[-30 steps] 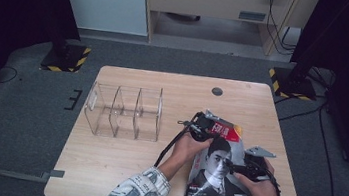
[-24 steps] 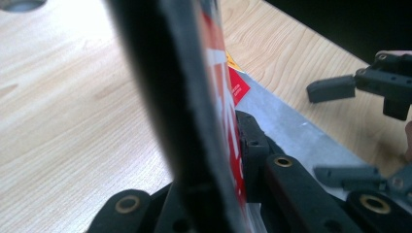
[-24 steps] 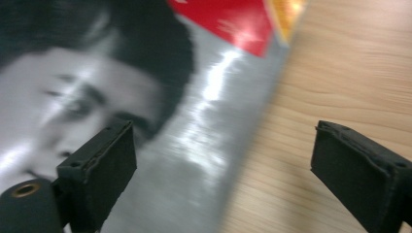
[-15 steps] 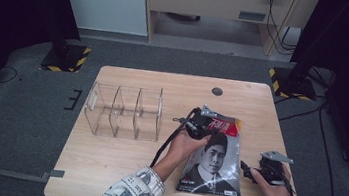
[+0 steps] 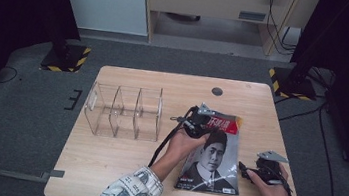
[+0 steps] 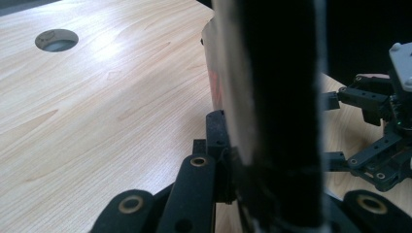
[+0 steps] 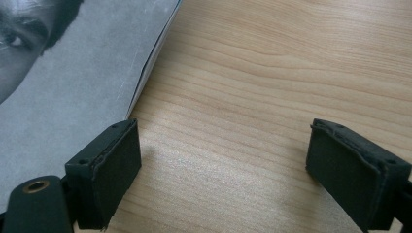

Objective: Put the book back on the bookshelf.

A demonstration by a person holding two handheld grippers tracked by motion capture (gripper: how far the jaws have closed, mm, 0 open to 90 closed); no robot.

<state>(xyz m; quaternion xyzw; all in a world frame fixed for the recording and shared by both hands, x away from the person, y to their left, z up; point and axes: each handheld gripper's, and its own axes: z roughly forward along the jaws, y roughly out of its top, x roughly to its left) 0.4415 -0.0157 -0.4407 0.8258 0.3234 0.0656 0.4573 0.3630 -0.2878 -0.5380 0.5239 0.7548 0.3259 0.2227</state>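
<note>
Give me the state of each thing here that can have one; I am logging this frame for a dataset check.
magazine: closed, cover up, far edge held off the table, near edge on it.
left gripper: shut on the magazine's far edge.
right gripper: open, holding nothing, over bare wood beside the magazine.
clear organizer: upright on the table, its three compartments empty.
table: round hole near its far edge uncovered.
</note>
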